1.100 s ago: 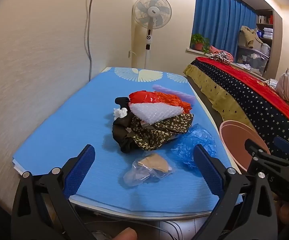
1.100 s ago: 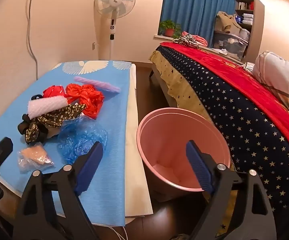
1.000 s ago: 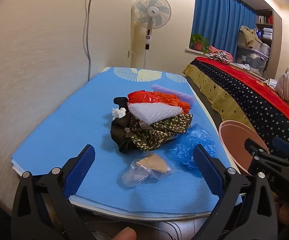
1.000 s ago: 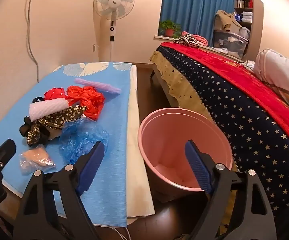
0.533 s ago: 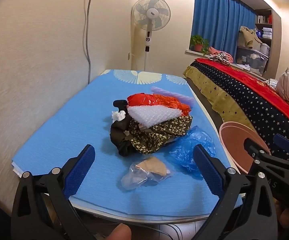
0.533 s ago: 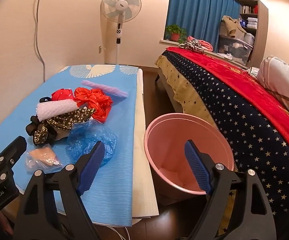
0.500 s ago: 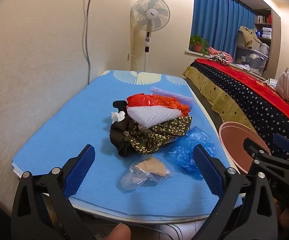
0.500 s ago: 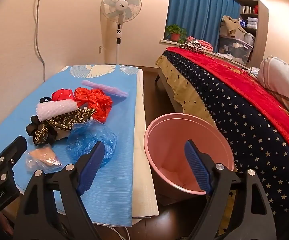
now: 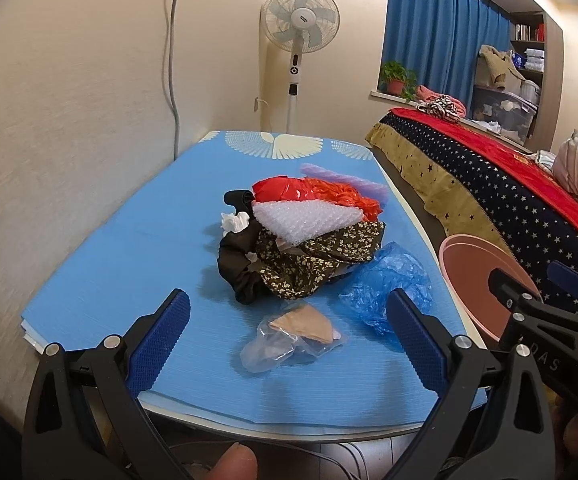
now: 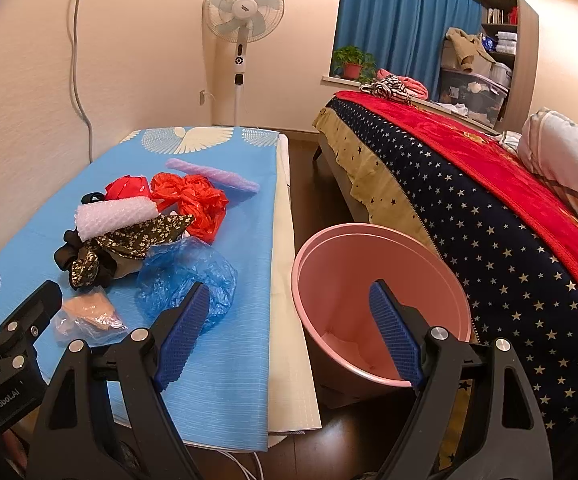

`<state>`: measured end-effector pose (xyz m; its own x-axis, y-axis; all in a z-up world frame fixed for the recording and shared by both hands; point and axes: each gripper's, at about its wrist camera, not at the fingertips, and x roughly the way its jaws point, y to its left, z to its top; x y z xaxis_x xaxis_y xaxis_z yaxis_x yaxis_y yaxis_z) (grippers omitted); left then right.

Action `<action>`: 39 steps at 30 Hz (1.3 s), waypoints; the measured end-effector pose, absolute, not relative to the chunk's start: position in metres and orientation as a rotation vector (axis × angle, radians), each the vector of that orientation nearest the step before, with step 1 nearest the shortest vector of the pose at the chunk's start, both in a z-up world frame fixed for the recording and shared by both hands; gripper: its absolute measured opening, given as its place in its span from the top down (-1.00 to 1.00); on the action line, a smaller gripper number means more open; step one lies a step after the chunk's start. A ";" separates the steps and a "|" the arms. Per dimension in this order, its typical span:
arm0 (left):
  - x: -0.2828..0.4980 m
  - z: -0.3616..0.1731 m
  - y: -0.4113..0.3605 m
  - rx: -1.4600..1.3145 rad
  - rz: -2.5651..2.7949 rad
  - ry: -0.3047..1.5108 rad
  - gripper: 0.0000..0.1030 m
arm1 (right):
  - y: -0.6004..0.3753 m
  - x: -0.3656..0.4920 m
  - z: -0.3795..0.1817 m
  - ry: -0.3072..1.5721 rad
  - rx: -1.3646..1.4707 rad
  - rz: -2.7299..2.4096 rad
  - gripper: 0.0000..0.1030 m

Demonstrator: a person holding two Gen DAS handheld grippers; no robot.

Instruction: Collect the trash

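At lower centre of the left wrist view, the left gripper (image 9: pixel 289 334), wide open and empty, should straddle the clear bag (image 9: pixel 289 336) squarely before closing, while the right gripper (image 10: pixel 289 334), equally agape and empty, frames the pink bin (image 10: pixel 381 236).

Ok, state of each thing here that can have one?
left gripper: open, empty
right gripper: open, empty
pink bin: upright, nearly empty
clear bag: lying on blue mat
blue plastic bag: crumpled, on mat
bubble wrap: atop the pile
fan: blades sharp, apparently not spinning
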<state>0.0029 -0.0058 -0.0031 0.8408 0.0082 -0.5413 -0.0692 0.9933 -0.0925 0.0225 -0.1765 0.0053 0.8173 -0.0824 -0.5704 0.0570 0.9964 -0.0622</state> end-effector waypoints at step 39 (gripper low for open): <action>0.001 0.002 -0.006 -0.121 0.031 0.560 -0.85 | -0.172 0.023 0.005 0.611 -0.036 -0.061 -0.57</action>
